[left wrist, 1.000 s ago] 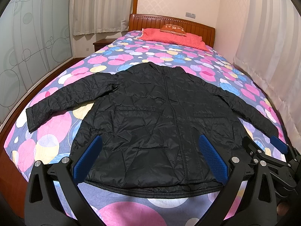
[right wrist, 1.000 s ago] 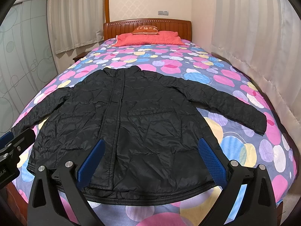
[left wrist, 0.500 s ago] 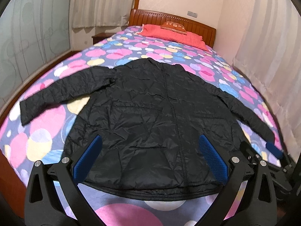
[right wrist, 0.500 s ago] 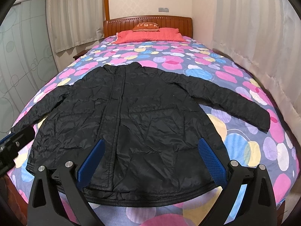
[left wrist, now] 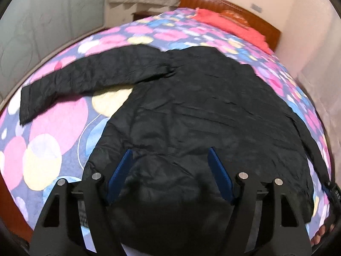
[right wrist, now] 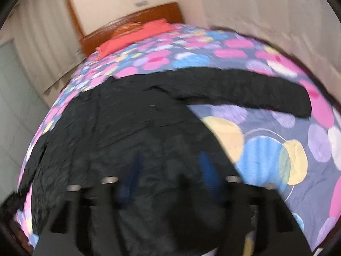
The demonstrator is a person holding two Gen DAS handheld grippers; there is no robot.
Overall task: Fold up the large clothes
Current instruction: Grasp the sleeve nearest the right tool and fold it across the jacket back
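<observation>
Bed (left wrist: 53,128) bears one black jacket (left wrist: 191,117), two sleeves spread, one red pillow (left wrist: 230,24)

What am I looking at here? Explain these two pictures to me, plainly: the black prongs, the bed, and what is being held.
There is no robot. A person carries a two-finger gripper in each hand, and each gripper has a wide-angle camera that looks along its fingers. So one picture is from the left gripper, the other from the right gripper. The black prongs with blue pads are those fingers. A black jacket lies spread flat, sleeves out, on a bed with a spotted cover and a red pillow at the headboard. Both grippers are over the near hem with the jaws closing. Jacket cloth shows between the fingers, but nothing is gripped yet as far as I can see; the right picture is blurred.
</observation>
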